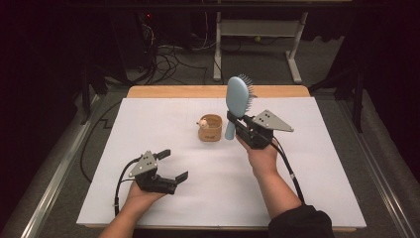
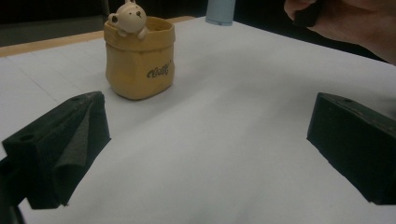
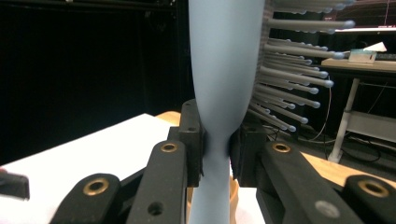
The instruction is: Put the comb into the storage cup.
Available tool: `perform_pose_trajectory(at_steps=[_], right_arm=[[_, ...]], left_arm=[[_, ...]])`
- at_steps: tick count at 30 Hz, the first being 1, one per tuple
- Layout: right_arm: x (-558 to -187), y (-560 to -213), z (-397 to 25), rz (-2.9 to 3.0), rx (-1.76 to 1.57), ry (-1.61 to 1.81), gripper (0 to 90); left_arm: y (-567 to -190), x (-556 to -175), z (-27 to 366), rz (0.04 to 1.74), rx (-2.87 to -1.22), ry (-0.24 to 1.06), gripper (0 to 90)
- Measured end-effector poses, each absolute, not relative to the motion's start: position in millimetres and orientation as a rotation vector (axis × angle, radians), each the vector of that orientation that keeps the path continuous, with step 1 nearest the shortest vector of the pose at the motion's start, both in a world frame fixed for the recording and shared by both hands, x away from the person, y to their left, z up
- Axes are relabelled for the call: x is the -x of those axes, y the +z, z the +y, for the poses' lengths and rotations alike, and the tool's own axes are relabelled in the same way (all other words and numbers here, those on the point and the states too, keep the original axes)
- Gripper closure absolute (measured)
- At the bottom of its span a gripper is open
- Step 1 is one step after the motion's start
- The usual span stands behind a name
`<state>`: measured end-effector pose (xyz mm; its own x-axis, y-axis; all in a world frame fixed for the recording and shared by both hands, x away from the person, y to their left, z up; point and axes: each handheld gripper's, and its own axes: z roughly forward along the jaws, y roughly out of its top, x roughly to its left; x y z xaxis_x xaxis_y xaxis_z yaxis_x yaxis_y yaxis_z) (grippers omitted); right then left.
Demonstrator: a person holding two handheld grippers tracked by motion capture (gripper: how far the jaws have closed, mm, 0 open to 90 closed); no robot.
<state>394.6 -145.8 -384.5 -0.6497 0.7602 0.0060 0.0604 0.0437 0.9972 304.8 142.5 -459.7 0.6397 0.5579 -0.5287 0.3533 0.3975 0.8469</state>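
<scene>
right tongs (image 1: pixel 236 122) closed tight on neck of blue hairbrush (image 1: pixel 238 99), brush upright, bristles turned away from cup. yellow bear cup (image 1: pixel 210 128) just beside right tongs, on worktop (image 1: pixel 317 163). left tongs (image 1: pixel 172 165) wide open, empty, resting well apart. judgement: bring handle end over cup mouth, lower straight, release only when handle inside; left tongs could steady cup.

This looks like a lab or a test room, not a home. In the middle of the frame a wooden table (image 1: pixel 218 91) carries a white sheet (image 1: pixel 218 163). At the upper part, loose cables (image 1: pixel 168 59) lie on grey carpet beside a white metal desk frame (image 1: pixel 257 34), and the surroundings are dark.
</scene>
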Motion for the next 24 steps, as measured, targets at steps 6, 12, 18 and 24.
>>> perform_pose_trajectory(at_steps=[6,12,18,24], right_arm=[[-405.1,-379.8,-133.9,1.785,-0.808,1.642,78.0],[-417.8,-380.3,-123.4,1.785,-0.813,1.637,78.1],[-429.6,-381.9,-117.5,1.779,-0.844,1.629,78.1],[-439.4,-383.0,-113.2,1.77,-0.855,1.64,78.1]], left_arm=[[-458.6,-304.1,141.8,0.913,-1.198,0.149,0.5],[-458.6,-304.4,142.9,0.917,-1.195,0.142,0.6],[-458.5,-304.1,142.7,0.915,-1.195,0.141,0.6],[-458.3,-304.4,143.5,0.922,-1.19,0.137,0.6]])
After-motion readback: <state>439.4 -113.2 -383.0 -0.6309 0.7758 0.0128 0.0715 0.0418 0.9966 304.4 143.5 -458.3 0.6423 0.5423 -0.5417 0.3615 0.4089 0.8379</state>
